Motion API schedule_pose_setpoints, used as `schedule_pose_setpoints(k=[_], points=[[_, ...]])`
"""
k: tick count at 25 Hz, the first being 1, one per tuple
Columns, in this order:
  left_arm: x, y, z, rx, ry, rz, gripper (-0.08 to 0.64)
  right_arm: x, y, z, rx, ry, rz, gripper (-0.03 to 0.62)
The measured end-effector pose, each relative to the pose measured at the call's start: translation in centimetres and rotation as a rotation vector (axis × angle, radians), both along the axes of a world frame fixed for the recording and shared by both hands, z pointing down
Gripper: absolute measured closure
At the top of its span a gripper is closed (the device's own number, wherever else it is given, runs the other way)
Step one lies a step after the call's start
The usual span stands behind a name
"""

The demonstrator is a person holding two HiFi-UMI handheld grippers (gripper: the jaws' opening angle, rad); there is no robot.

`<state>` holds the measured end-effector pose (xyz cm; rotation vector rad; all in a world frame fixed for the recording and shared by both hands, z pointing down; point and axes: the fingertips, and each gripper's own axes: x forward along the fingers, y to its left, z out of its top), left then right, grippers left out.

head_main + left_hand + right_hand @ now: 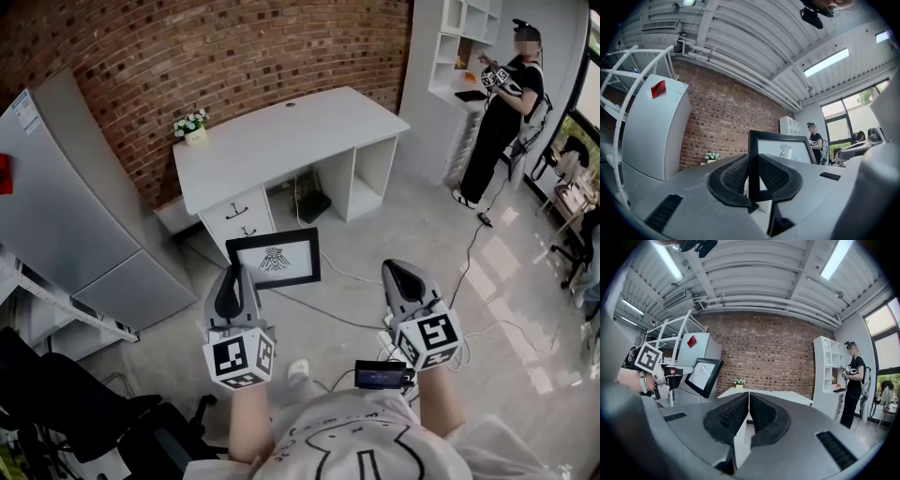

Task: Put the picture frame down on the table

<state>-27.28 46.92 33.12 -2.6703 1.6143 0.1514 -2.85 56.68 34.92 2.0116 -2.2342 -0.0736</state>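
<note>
Head view: frame [274,258] in hand-held gripper [232,277]

A white rectangular desk [309,131] with two drawers stands on a grey polished floor [525,309] against a red brick wall [234,47]. A small pot of white flowers [193,127] sits at its left end, near the wall. Black cables [466,258] trail across the floor nearby.

I've got my left tool [753,164] clamped on the black left edge of the picture frame [783,146], frame standing upright. Behind it I see a brick wall [726,117], a grey fridge [654,131] at left, and a person [816,140] near the windows [844,126].
</note>
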Motion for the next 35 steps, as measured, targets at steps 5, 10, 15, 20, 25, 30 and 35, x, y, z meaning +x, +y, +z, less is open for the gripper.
schedule_pose_setpoints(k=[5,10,15,20,25,30,35], points=[[-0.6,-5.9,-0.2,0.002,0.002,0.013,0.489,-1.0,-5.4,-0.1,-0.003,0.001,0.013,0.574],[-1.4,-11.4,-0.5,0.008,0.005,0.032,0.489,-2.0,-10.5,-0.4,0.0,0.0,0.033,0.574],[-2.8,-16.3,-0.3,0.003,0.002,0.054,0.489,-3.7,-15.1,-0.2,-0.002,-0.011,0.051,0.574],[-3.6,-20.2,0.1,-0.004,0.005,0.078,0.489,-5.2,-18.5,0.2,-0.007,-0.017,0.062,0.574],[-3.8,-22.8,0.2,-0.01,0.017,0.083,0.489,-5.3,-20.8,-0.1,-0.008,-0.018,0.074,0.574],[-4.1,-24.7,0.8,-0.025,0.028,0.08,0.489,-5.4,-22.1,0.3,-0.024,-0.005,0.077,0.574],[-3.5,-26.4,1.3,-0.032,0.023,0.087,0.489,-4.6,-23.7,0.9,-0.034,-0.01,0.086,0.574]])
